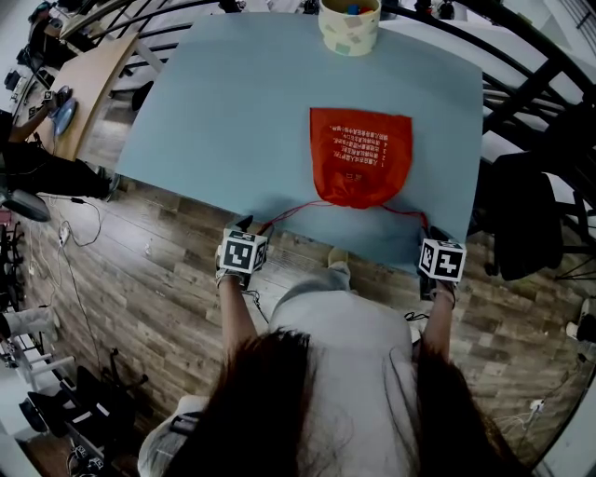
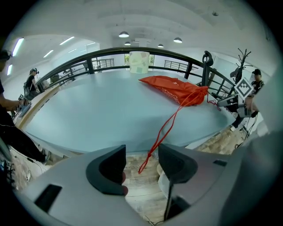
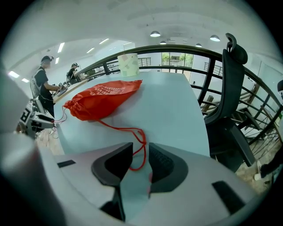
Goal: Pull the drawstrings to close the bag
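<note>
The red drawstring bag [image 1: 359, 156] lies on the pale blue table [image 1: 233, 112], its gathered mouth toward the near edge. A red cord [image 1: 284, 214] runs from the mouth to my left gripper [image 1: 244, 226] at the table's edge; another cord [image 1: 410, 212] runs to my right gripper [image 1: 434, 235]. In the left gripper view the bag [image 2: 174, 90] lies far right and the cord's [image 2: 161, 134] loose end hangs between the open jaws of the left gripper [image 2: 141, 161], untouched. In the right gripper view the cord's looped end [image 3: 138, 145] lies slack on the table between the open jaws of the right gripper [image 3: 140, 161].
A pale patterned cup [image 1: 349, 26] stands at the table's far edge. A dark office chair [image 3: 227, 88] sits off the right side, with black railings behind. A wooden bench [image 1: 88, 74] and people are off to the left. Wood floor lies below the near edge.
</note>
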Available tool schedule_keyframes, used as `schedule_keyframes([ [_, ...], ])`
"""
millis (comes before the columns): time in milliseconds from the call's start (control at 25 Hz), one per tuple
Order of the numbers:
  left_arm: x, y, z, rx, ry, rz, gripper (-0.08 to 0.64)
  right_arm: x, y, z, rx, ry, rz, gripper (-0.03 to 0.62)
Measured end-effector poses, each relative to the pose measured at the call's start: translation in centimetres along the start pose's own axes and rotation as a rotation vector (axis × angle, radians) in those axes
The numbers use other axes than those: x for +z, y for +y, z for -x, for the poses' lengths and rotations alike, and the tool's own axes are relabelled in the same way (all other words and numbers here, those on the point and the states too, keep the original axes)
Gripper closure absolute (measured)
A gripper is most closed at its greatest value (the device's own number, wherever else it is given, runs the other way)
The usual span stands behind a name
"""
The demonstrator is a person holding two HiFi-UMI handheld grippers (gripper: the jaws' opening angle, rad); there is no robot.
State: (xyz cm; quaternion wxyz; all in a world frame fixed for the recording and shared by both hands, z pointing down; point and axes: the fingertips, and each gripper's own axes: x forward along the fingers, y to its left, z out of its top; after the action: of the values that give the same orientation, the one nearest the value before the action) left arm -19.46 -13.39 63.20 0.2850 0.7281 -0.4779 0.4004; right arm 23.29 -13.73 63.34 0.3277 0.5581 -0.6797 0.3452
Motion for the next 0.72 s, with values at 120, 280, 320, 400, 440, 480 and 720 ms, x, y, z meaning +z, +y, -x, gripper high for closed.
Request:
schedule_keyframes([
  [120, 0.0, -0.2, 0.4, 0.001, -0.012, 0.002, 0.339, -0.1, 0.3, 0.3, 0.006, -0.006, 0.007, 0.483],
  [280, -0.5, -0.5, 0.8, 0.005, -0.012, 0.009, 0.337, -0.5, 0.6, 0.7, 0.015, -0.011, 0.021, 0.483],
  [320, -0.8, -0.7, 0.9, 0.004, -0.009, 0.010, 0.337, -0.6, 0.7, 0.7, 0.018, -0.012, 0.024, 0.483],
  [400, -1.3, -1.0, 1.1, 0.002, -0.006, 0.010, 0.337, -0.7, 0.8, 1.0, 0.022, -0.017, 0.029, 0.483],
  [440, -1.5, -1.3, 1.2, 0.001, -0.005, 0.011, 0.337, -0.8, 0.9, 1.2, 0.023, -0.021, 0.031, 0.483],
  [480, -1.8, -1.4, 1.3, 0.000, -0.004, 0.011, 0.337, -0.8, 0.9, 1.4, 0.022, -0.025, 0.034, 0.483],
  [720, -2.7, -2.6, 1.5, -0.019, 0.001, 0.015, 0.337, -0.7, 1.0, 2.1, 0.023, -0.046, 0.050, 0.483],
])
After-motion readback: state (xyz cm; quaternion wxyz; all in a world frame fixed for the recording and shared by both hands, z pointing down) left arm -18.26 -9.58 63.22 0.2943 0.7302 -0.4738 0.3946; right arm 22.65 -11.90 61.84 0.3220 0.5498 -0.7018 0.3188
